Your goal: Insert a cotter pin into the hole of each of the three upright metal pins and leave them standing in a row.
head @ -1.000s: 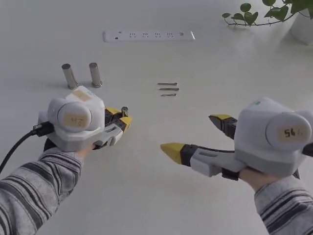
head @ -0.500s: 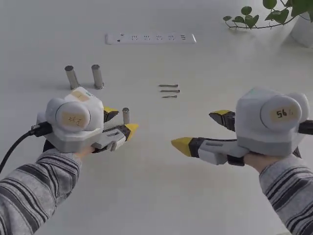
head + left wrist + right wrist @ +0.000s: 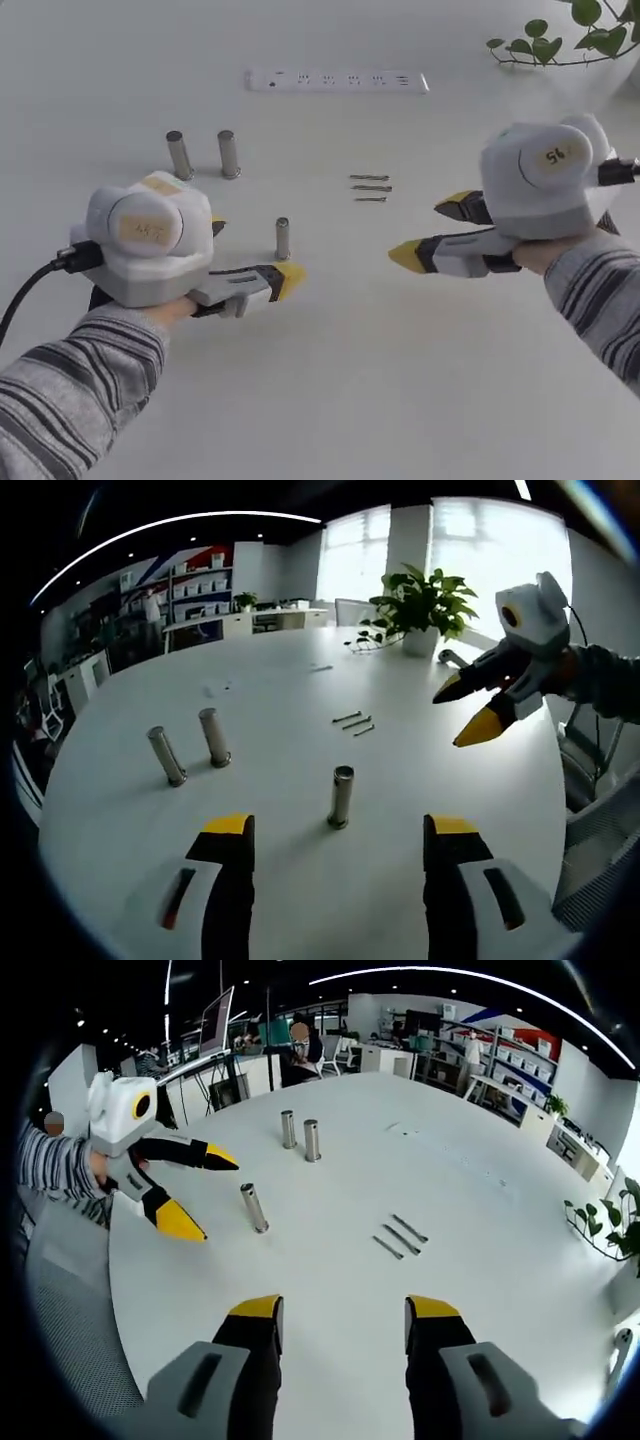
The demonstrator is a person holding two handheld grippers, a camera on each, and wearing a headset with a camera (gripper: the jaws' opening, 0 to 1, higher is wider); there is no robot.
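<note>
Two upright metal pins (image 3: 178, 155) (image 3: 229, 154) stand side by side at the back left of the white table. A third pin (image 3: 283, 238) stands alone nearer to me, just ahead of my left gripper (image 3: 253, 252), which is open and does not touch it. In the left gripper view this pin (image 3: 341, 797) rises between the spread jaws. Three cotter pins (image 3: 369, 188) lie flat in a small stack at the table's middle. My right gripper (image 3: 428, 231) hovers open to their right, with nothing in it. The right gripper view has the cotter pins (image 3: 400, 1235) ahead of its jaws.
A white power strip (image 3: 338, 80) lies along the far side of the table (image 3: 330, 380). A potted plant (image 3: 560, 35) trails leaves at the back right. A black cable runs from the left gripper off the near left edge.
My left gripper's jaws have spread and drawn back from the third pin, which now stands free. My right gripper has risen and moved right, away from me. The head camera shifted too.
</note>
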